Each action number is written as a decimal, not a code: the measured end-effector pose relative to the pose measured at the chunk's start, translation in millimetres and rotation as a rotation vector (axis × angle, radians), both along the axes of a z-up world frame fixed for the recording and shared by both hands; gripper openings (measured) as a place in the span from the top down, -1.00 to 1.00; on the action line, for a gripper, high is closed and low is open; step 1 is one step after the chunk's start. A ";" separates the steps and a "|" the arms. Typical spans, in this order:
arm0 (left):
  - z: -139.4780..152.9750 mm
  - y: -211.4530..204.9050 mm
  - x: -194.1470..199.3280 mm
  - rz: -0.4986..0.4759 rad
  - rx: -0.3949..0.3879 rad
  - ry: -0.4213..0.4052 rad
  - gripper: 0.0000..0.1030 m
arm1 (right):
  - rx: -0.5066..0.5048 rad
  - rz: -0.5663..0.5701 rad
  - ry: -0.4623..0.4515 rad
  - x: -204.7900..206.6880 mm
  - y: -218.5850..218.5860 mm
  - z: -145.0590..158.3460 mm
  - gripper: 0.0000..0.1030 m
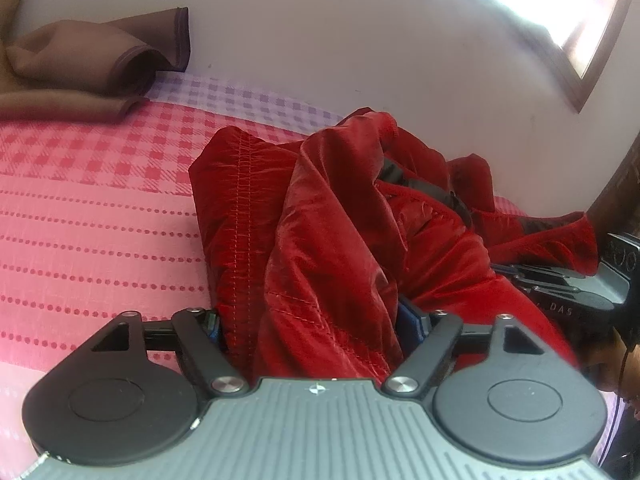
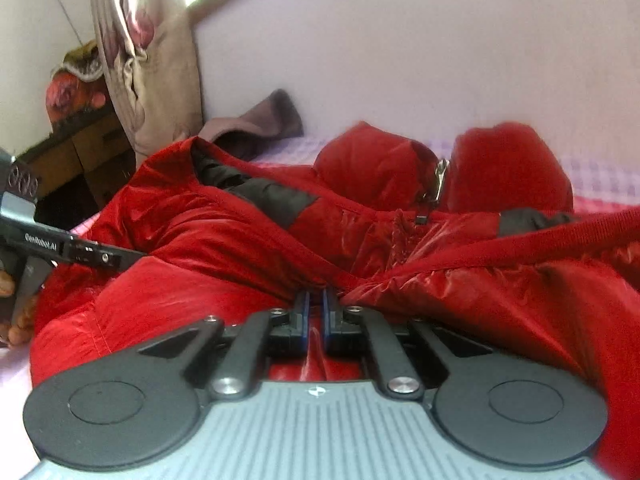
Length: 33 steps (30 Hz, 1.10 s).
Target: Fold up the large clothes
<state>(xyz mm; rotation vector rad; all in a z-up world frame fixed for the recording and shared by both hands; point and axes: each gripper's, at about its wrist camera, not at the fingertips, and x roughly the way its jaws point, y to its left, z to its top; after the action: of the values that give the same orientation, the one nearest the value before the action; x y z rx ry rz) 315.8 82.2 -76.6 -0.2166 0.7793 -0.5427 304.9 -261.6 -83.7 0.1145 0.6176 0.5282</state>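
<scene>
here, a shiny red quilted jacket with black shoulder patches lies crumpled on the pink checked bed; left hand-held gripper released around a fold, right hand-held gripper clenched on its fabric.

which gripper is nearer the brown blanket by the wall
Left. The left gripper is on the jacket's side facing the brown blanket; the right gripper grips the jacket on the far side from it.

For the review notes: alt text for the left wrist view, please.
The left gripper stands open around a bunched fold of a shiny red jacket on a pink checked bedcover. A brown cloth lies by the white wall.
</scene>
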 end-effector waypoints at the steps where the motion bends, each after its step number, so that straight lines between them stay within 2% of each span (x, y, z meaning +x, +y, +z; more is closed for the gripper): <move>1: 0.1 -0.1 -0.4 -0.001 0.001 -0.001 -0.54 | 0.012 0.000 0.004 0.6 -1.5 -0.5 0.90; 4: 0.9 -1.7 -1.6 -0.010 0.011 -0.006 -0.59 | 0.033 -0.001 0.006 0.7 -2.5 -0.7 0.90; 8: 0.2 2.8 2.5 -0.049 0.004 0.007 -0.86 | 0.048 -0.001 0.006 0.7 -4.1 -1.4 0.90; 11: -3.0 16.5 8.1 -0.110 -0.053 0.023 -0.91 | 0.056 -0.001 0.001 -0.1 -5.4 -2.0 0.90; 17: -12.1 33.1 18.2 -0.213 -0.179 0.067 -0.87 | 0.080 -0.001 -0.002 -2.0 -9.3 -3.5 0.90; 19: -16.9 31.0 23.8 -0.247 -0.253 0.114 -0.74 | 0.080 0.000 -0.003 -2.6 -9.0 -3.3 0.90; 20: -19.5 27.0 25.8 -0.259 -0.277 0.140 -0.58 | 0.082 0.000 -0.004 -2.9 -9.3 -3.3 0.90; 22: -19.8 18.7 22.1 -0.250 -0.277 0.138 -0.54 | 0.096 0.002 0.001 -2.4 -11.8 -3.9 0.90; 24: -20.4 16.3 16.5 -0.223 -0.297 0.155 -0.25 | 0.102 -0.001 0.002 -2.8 -12.2 -4.0 0.90; 27: -22.8 30.5 -2.1 -0.143 -0.425 0.179 0.09 | 0.117 -0.008 0.009 -6.0 -12.9 -4.4 0.90; 33: -28.1 59.0 -70.3 -0.036 -0.600 0.209 0.20 | 0.151 0.019 0.042 -28.5 -3.7 -4.0 0.90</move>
<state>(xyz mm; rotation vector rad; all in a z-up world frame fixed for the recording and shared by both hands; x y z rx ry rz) 245.6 141.1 -104.7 -0.8251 0.8064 -0.7885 276.4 -265.3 -87.6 0.2637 0.6202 0.5917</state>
